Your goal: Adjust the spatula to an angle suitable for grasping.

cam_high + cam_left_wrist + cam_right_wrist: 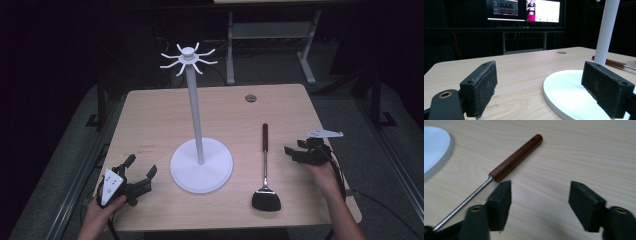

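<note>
Right gripper (300, 150) hovers with jaws apart and empty near the desk's (150, 115) right edge, just right of the spatula (265, 170). Spatula's long axis runs front to back, wooden handle (515, 157) toward the far edge and black blade toward the front edge. Left gripper (140, 175), also parted and empty, rests at the front-left corner beyond the white stand (201, 167); no containers here.

A white stand (200, 150) rises from a round base at the middle of the table (150, 115), its pole topped by a ring of curved hooks. To its right a spatula (265, 170) lies flat, brown handle pointing away, black blade nearest the person. The right gripper (295, 151) sits just right of the spatula's shaft, jaws apart and empty. The left gripper (140, 172) rests near the table's front left corner, jaws spread, just left of the base.
</note>
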